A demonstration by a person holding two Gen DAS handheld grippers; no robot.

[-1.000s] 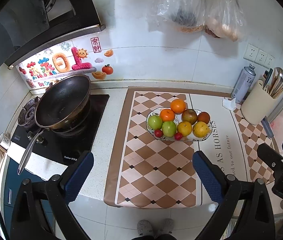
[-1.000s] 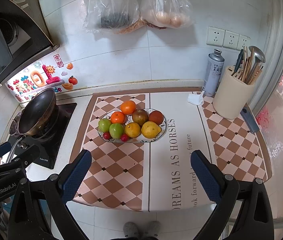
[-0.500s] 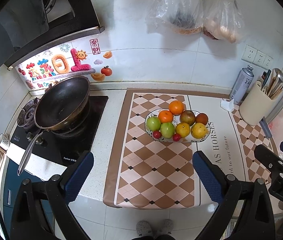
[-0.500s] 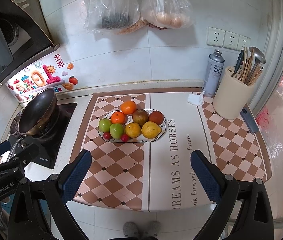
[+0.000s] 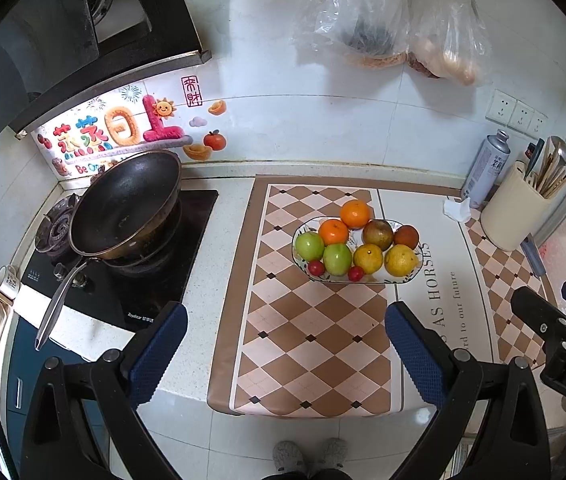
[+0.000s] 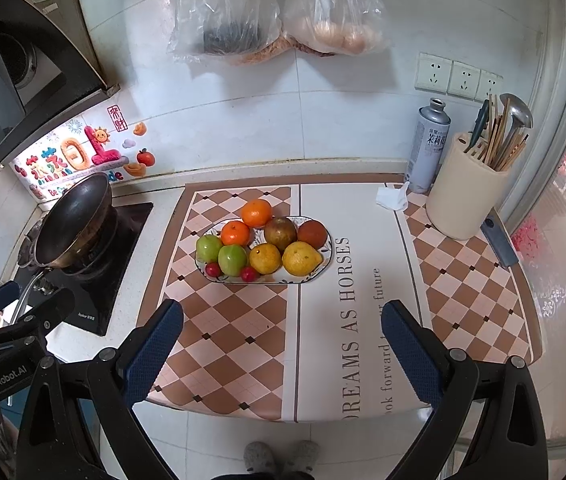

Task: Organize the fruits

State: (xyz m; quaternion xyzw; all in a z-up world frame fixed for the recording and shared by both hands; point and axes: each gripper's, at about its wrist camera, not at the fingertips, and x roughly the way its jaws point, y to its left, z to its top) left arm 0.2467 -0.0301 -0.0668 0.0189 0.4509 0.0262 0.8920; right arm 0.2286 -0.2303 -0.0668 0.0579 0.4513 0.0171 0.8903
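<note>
left wrist, fruits (image 5: 357, 250) beyond hand-held gripper (image 5: 285, 340)

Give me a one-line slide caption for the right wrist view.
Open right gripper hovers short of a plate piled with fruit on the checkered mat.

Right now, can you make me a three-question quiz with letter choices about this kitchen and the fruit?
1. Where is the fruit plate?
A. on the checkered mat
B. inside the wok
C. on the floor

2. How many green apples are on it?
A. none
B. two
C. five

3. How are the left gripper and right gripper?
A. both open and empty
B. both shut on fruit
C. one holds a spoon

Answers:
1 A, the plate rests on the mat, right of the wok.
2 B, two green apples sit side by side.
3 A, both sets of jaws stand wide apart with nothing between.
</note>
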